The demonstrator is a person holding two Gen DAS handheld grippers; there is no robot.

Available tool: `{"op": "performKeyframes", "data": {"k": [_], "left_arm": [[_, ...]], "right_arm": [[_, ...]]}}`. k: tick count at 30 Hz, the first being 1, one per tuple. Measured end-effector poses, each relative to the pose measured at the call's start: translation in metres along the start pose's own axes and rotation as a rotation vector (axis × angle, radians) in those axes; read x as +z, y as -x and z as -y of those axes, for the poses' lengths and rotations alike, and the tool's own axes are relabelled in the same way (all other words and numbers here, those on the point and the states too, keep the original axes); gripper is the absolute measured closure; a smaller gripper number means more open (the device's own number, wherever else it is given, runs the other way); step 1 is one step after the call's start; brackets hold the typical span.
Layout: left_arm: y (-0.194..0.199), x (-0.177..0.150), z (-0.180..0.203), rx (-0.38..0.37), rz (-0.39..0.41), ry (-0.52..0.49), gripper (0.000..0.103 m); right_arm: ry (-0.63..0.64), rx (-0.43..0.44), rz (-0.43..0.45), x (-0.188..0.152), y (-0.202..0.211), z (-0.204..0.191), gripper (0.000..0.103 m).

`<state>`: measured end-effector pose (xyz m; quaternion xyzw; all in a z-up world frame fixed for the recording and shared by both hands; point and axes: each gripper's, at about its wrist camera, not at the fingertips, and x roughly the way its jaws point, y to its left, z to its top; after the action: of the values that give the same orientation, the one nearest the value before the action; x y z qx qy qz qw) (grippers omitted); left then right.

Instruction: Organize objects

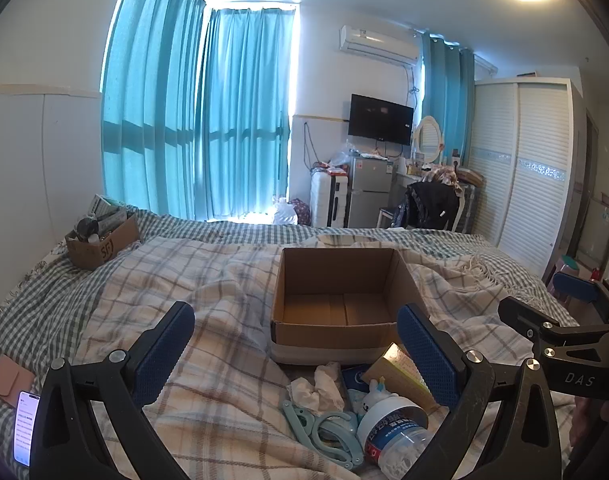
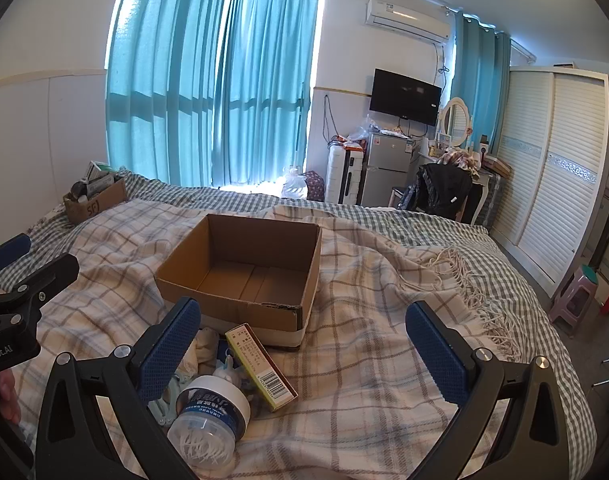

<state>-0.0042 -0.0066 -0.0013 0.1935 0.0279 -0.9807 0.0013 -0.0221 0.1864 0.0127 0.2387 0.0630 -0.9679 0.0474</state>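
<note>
An empty open cardboard box (image 1: 336, 304) (image 2: 244, 264) sits on the plaid blanket. In front of it lies a small pile: a clear jar with a white lid (image 1: 392, 428) (image 2: 210, 412), a yellow carton (image 1: 400, 372) (image 2: 262, 364), a pale green folding hanger (image 1: 324, 432), crumpled tissue (image 1: 318, 388) and a small white toy (image 1: 374, 394). My left gripper (image 1: 296, 344) is open and empty, above the pile. My right gripper (image 2: 304, 340) is open and empty, just right of the pile; it also shows in the left wrist view (image 1: 544, 300).
A second cardboard box (image 1: 100, 240) (image 2: 94, 200) with several items stands at the bed's far left. A phone (image 1: 24, 428) and a pink pad (image 1: 8, 376) lie at the left. A fringed blanket edge (image 2: 476, 292), wardrobe (image 2: 552, 168) and stool (image 2: 576, 292) are on the right.
</note>
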Motion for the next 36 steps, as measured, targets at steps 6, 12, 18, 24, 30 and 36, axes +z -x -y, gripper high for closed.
{"op": "performKeyframes", "data": {"k": [6,12,18,24,30,36], "left_arm": [[0.0002,0.0000,-0.0003,-0.002,-0.001,0.000,0.000],[-0.0007,-0.0006,0.0007,-0.003,-0.003,-0.003,0.000],[-0.0013,-0.0012,0.0009,-0.004,-0.003,-0.002,0.000],[-0.0018,-0.0020,0.0013,-0.004,-0.004,-0.005,0.000],[-0.0018,-0.0029,0.0019,-0.003,-0.006,-0.005,0.000],[-0.0020,-0.0032,0.0024,-0.003,-0.006,-0.005,0.000]], "right_arm": [[0.001,0.001,-0.002,0.0002,0.0001,-0.0005,0.000],[0.001,0.003,-0.002,-0.0008,-0.0002,-0.0010,0.000],[0.001,0.006,-0.002,-0.0012,-0.0006,-0.0009,0.000],[0.005,0.007,-0.004,-0.0016,-0.0007,-0.0012,0.000],[0.005,0.008,-0.004,-0.0016,-0.0008,-0.0016,0.000],[0.007,0.009,-0.005,-0.0017,-0.0007,-0.0024,0.000]]}}
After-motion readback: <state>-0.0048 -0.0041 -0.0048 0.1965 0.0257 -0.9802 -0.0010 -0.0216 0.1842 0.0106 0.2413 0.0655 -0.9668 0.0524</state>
